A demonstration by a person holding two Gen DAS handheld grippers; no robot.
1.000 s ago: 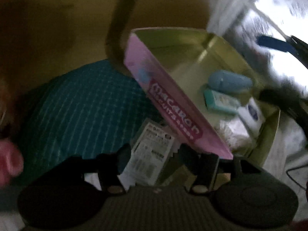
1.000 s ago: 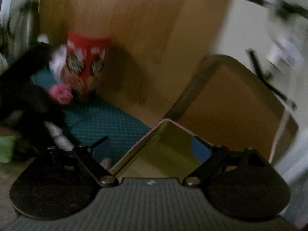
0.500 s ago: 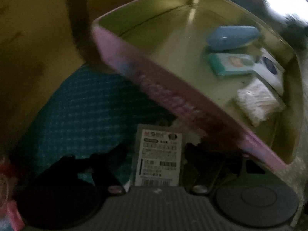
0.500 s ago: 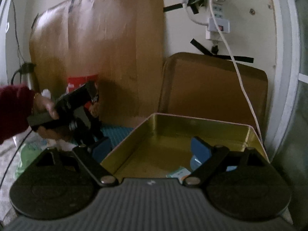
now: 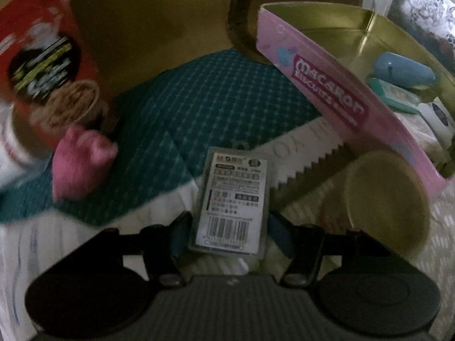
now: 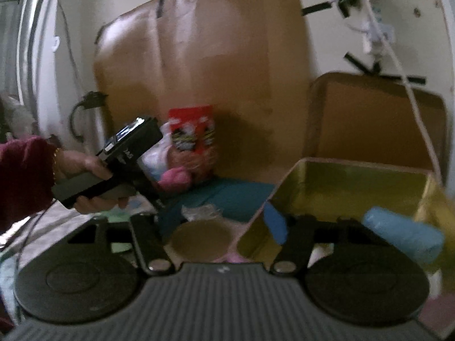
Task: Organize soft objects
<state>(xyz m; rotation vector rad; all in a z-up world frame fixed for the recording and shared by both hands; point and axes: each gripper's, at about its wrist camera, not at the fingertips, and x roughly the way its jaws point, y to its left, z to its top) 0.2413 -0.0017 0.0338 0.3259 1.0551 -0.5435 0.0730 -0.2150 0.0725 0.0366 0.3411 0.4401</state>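
My left gripper (image 5: pixel 230 227) is shut on a clear packet with a white barcode label (image 5: pixel 230 196), its jaws closing, above the edge of a teal checked cloth (image 5: pixel 213 108). A pink fuzzy soft thing (image 5: pixel 82 162) lies on that cloth at the left. At the right stands the open pink macaron tin (image 5: pixel 327 96), which holds a blue soft roll (image 5: pixel 403 71) and a teal packet (image 5: pixel 392 96). My right gripper (image 6: pixel 216 221) is open with its jaws closing. It is low before the tin's (image 6: pixel 355 182) near corner, and a round tan lid (image 6: pixel 199 241) shows between its fingers, untouched.
A red snack bag (image 6: pixel 193 133) leans on brown cardboard at the back. The tin's lid (image 6: pixel 378 119) stands against the wall under a power strip with a white cable (image 6: pixel 378 34). A hand in a dark red sleeve (image 6: pixel 85 170) holds the left gripper. A serrated wrapper (image 5: pixel 310 167) lies by the tin.
The left view swung left off the tin onto the cloth, red bag and pink thing, with the packet still between its fingers. The right gripper dropped lower and its jaws narrowed.
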